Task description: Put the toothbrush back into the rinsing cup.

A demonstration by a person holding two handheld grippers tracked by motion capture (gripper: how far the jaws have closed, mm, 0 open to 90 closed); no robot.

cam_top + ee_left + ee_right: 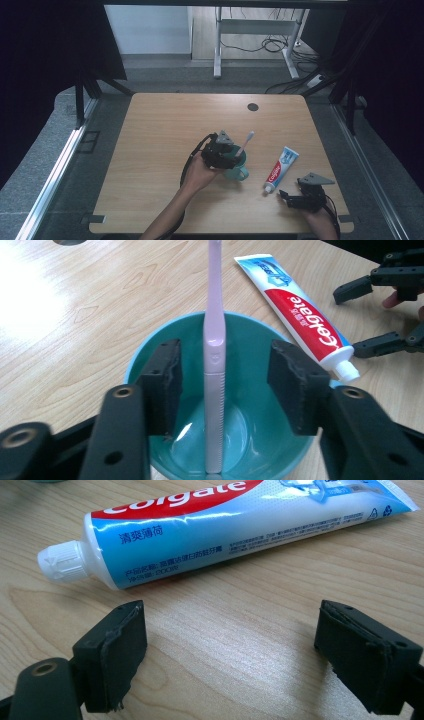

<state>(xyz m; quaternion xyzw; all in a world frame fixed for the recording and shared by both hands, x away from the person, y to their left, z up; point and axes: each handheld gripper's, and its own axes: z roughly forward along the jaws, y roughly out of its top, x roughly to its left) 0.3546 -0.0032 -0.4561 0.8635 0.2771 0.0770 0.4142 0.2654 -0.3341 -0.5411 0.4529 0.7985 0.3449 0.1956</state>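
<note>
Now you are letting go of the pink toothbrush (214, 365), which is standing in the teal cup (150, 352) and leaning on the far rim. Your left claw (222, 385) is hanging over the cup, about half open; its pads are standing apart from the handle on both sides and holding nothing. Lift it straight up from the cup, so no pad is catching the handle and tipping the cup. Your right claw (227, 652) is resting wide open and empty on the table (165, 120), just beside the toothpaste tube (240, 525), which is lying right of the cup.
</note>
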